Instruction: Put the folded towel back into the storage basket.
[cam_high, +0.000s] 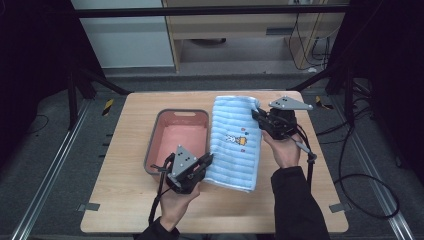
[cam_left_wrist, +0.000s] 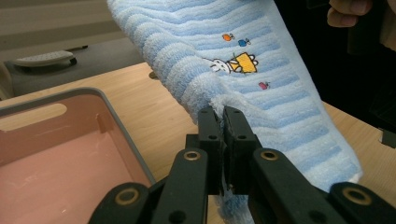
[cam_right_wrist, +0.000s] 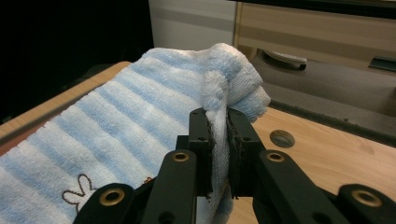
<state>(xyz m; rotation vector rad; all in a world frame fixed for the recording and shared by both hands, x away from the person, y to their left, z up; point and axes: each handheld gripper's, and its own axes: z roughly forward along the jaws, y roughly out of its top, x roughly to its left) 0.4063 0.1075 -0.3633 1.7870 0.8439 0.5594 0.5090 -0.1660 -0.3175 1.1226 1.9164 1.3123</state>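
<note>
Left hand (cam_high: 176, 200) comes in from the near edge, forearm angled up and slightly right, carrying my left gripper (cam_high: 206, 161) at the near left corner of the towel (cam_high: 235, 145). In the left gripper view my left jaws are pressed together on the towel's (cam_left_wrist: 261, 79) edge, a thin fold of terry pinched between them, the cloth rising away from the pinch toward the far side.

Right hand (cam_high: 285, 150) reaches further across the table (cam_high: 130, 200), wrist turned so my right gripper (cam_high: 258, 118) points left at the towel's far right corner. In the right gripper view these jaws are also closed on the towel (cam_right_wrist: 140, 116), with a bunched lump of cloth standing up above the jaw tips.

Towel: light blue with white stripes, small embroidered rabbit and coloured motifs near its middle. It spans between the two grippers, lying lengthwise near to far on the right half of the table, the gripped corners lifted.

Bin (cam_high: 177, 137): grey rim, pink inside, sits just left of the towel, its right wall beside the towel's left edge. Left gripper is at the bin's near right corner
</note>
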